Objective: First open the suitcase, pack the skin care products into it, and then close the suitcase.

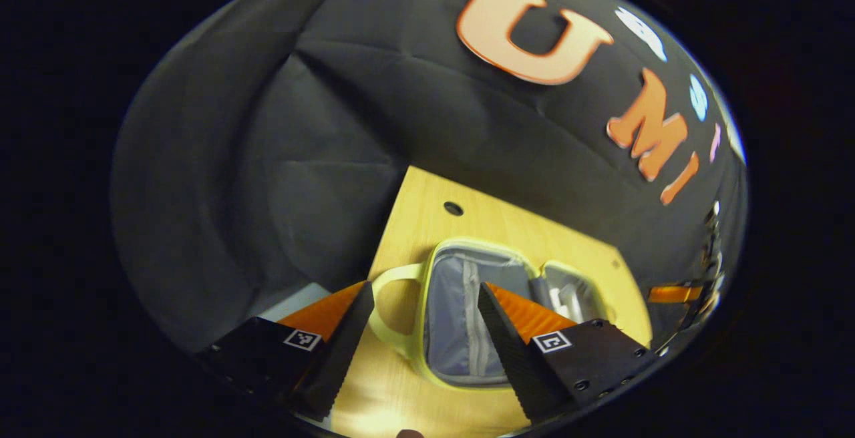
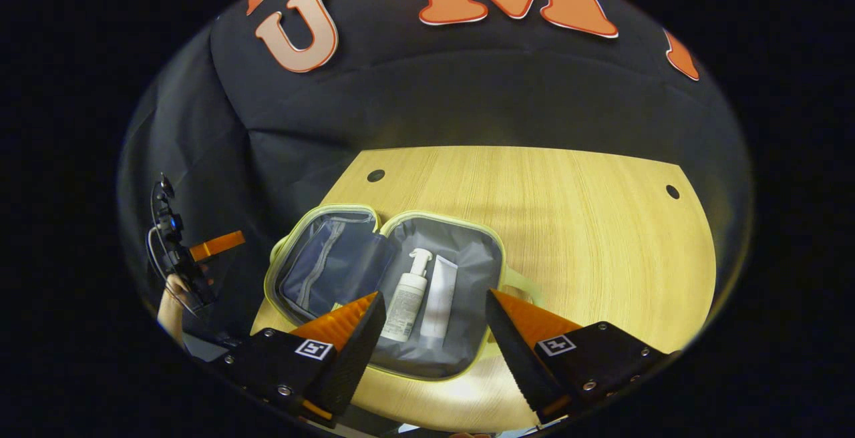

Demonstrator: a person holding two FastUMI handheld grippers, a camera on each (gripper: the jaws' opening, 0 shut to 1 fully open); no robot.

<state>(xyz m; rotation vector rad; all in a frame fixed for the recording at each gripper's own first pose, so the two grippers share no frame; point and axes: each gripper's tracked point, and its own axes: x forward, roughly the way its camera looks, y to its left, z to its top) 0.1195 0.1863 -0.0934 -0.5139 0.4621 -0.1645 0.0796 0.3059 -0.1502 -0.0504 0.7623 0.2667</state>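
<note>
The small suitcase (image 2: 471,241), grey-lined with a pale yellow-green rim, lies open in two halves on the wooden table (image 2: 574,224). In its right half a white pump bottle (image 2: 407,298) and a white tube (image 2: 441,298) lie side by side. The left half (image 2: 320,264) has a zipped pocket. My right gripper (image 2: 435,295) hovers open just above the near edge of the packed half, holding nothing. In the left gripper view the suitcase (image 1: 451,318) lies ahead with its loop handle (image 1: 401,272) towards me. My left gripper (image 1: 424,288) is open over the handle and near half, touching nothing.
The table (image 1: 507,224) has small round holes (image 2: 376,175) near its back edge and ends at the black cloth wall. A hand (image 2: 170,298) with the left gripper (image 2: 214,246) shows beyond the table's left edge. Bare wood stretches right of the suitcase.
</note>
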